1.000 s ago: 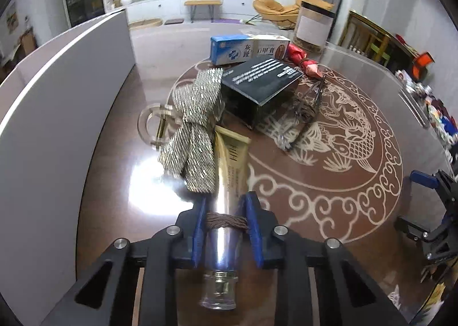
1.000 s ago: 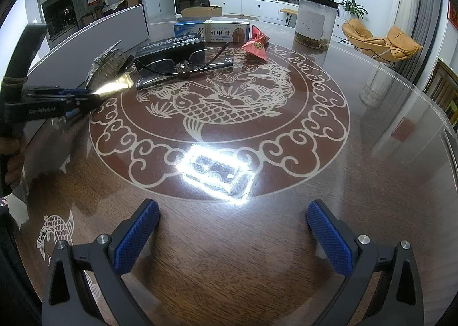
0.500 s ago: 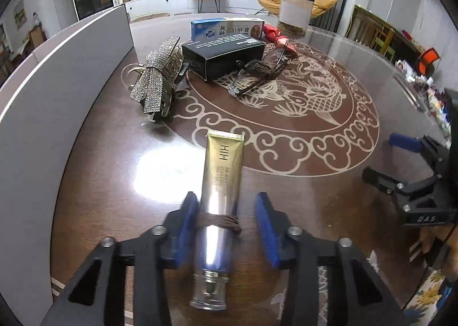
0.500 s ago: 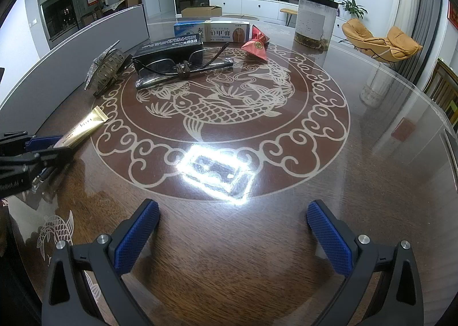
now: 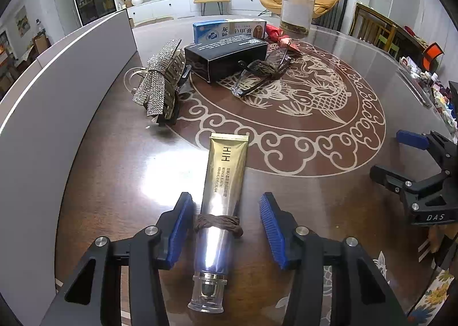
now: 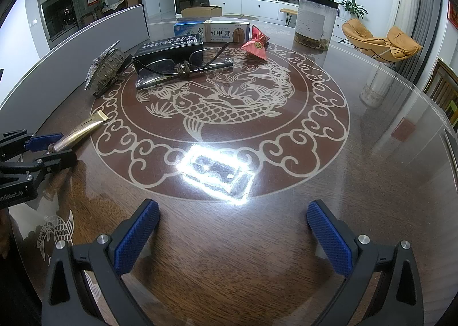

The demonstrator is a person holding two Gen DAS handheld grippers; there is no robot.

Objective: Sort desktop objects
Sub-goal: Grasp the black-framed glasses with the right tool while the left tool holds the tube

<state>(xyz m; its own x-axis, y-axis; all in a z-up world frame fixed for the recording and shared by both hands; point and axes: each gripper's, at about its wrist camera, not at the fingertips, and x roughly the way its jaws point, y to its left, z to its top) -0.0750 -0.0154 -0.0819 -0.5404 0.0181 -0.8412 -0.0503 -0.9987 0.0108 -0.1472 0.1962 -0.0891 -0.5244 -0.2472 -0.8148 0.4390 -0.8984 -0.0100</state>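
The gold tube (image 5: 221,200) is being released by the just-opening left gripper (image 5: 224,225), and could be dragged askew if a spread pad snags its brown band (image 5: 219,221).

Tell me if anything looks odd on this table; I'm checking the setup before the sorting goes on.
Two things: a brown hair tie is wound around the gold cream tube lying between the left gripper's open fingers, and another is looped around the folded glasses resting against the black box. Nothing looks spilled or broken.
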